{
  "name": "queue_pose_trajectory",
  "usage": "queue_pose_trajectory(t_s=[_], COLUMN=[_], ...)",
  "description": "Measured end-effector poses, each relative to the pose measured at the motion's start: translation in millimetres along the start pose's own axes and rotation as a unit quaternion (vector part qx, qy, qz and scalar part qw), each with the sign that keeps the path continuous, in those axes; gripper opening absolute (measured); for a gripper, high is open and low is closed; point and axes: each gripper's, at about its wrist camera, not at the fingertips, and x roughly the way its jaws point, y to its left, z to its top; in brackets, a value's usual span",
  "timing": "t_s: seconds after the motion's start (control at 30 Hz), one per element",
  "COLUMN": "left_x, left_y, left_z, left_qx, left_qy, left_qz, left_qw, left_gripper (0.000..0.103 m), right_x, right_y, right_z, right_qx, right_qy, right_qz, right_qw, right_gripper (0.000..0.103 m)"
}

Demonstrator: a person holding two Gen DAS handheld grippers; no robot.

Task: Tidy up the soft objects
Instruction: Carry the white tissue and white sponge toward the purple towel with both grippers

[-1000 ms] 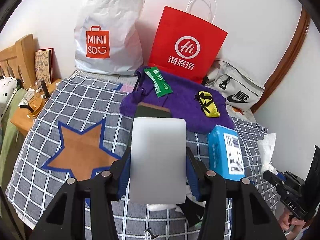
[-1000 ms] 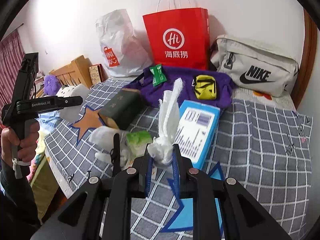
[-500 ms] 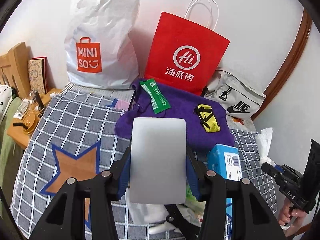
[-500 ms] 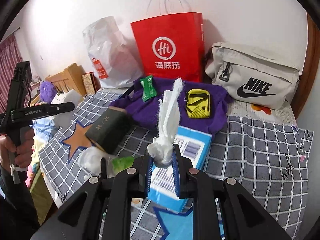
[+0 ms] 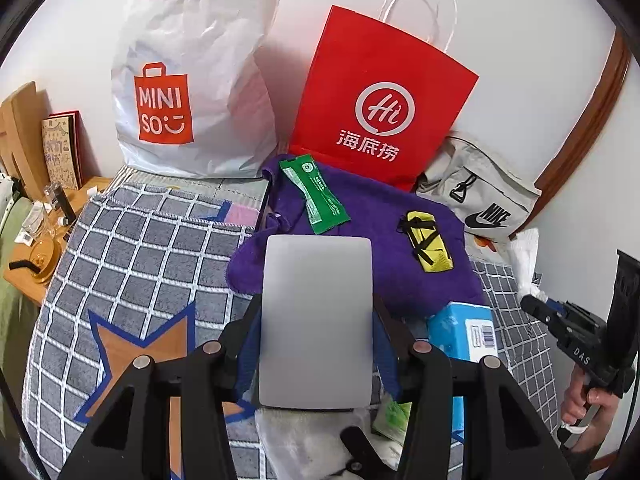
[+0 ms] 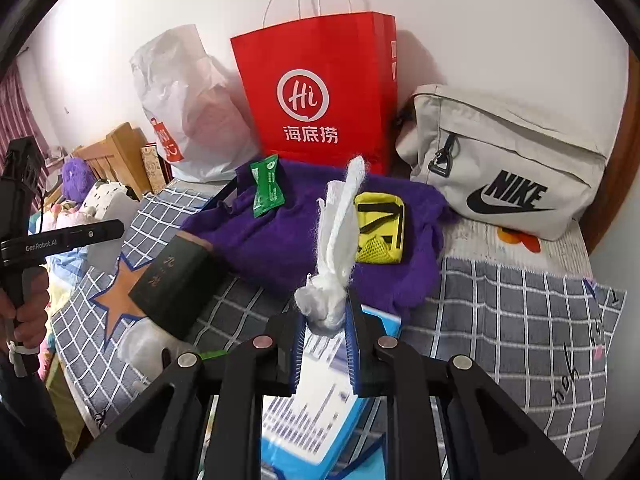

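MINISO on white plastic bag; Hi 海底捞 on red paper bag; NIKE on beige pouch.

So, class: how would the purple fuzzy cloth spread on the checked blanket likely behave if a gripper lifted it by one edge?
The purple fuzzy cloth looks soft and rumpled, so it would probably drape limply. The green sachet and yellow mesh pouch lying on it would likely slide off.

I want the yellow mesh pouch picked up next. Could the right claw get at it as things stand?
Probably not yet. The yellow mesh pouch lies uncovered on the purple cloth, so the way is free, but the right claw is shut on a white tissue, which it would need to drop first.
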Motion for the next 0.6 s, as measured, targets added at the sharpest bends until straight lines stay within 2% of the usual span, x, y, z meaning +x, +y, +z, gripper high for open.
queue_pose_trajectory(t_s=[0.37, 0.6], left_x=[37.4, 62.7], left_y=[5.0, 1.1], left_z=[24.6, 36.7], left_qx=[0.004, 0.015], left_qy=[0.014, 0.023], left_qz=[0.011, 0.017], left_qw=[0.9998, 0.9995], left_gripper=[0.047, 0.047], right_x=[49.6, 86.6], right_y=[-14.1, -23.5], right_z=[31.8, 37.0], right_qx=[-0.001, -0.003], right_qy=[0.014, 0.038], right_qz=[0.006, 0.019], right_qw=[1.0, 0.999], right_gripper=[0.018, 0.018])
